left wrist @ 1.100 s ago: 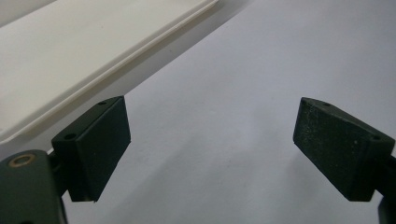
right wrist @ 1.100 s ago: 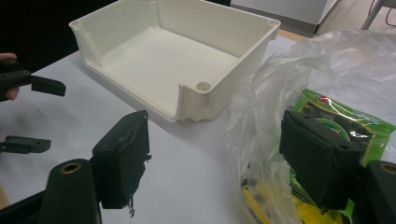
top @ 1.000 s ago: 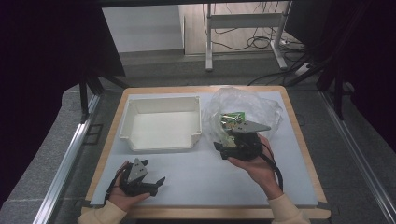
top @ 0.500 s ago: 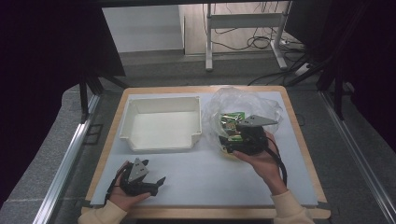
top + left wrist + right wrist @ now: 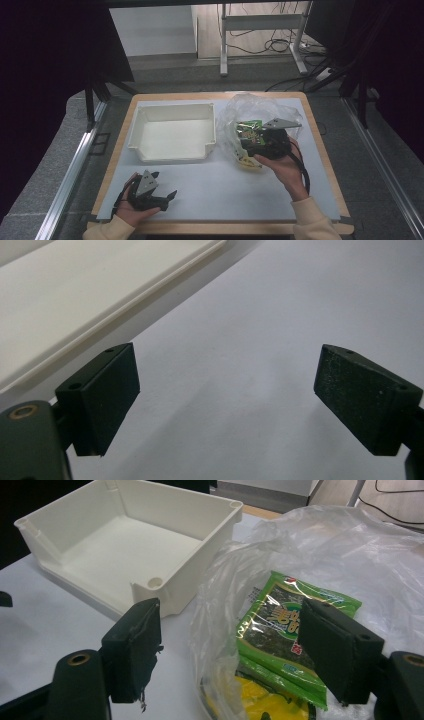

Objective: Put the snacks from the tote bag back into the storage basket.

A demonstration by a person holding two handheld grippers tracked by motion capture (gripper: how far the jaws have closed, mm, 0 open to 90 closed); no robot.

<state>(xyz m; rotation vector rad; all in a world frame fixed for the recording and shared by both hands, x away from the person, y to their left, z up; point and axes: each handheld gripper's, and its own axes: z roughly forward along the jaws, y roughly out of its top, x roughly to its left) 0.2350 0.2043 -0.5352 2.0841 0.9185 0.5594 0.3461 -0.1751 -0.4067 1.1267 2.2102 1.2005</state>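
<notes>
The right gripper [image 5: 227, 645] is hovering at the mouth of the bag [image 5: 350, 560], jaws released and holding nothing. The green packet [image 5: 285, 625] is lying inside the bag at three o'clock on the tabletop [image 5: 225, 190], over something yellow. The tray [image 5: 172, 132] is sitting beside it at ten o'clock. The left gripper [image 5: 225, 395] is resting at seven o'clock, jaws spread.

A white open tray [image 5: 172, 131] sits on the bench [image 5: 220, 190], left of centre, its low front wall notched at one corner; the bench has a pale sheet over a wooden rim; beyond it, a metal frame [image 5: 260, 22] and loose cables [image 5: 280, 45] lie on the floor.
</notes>
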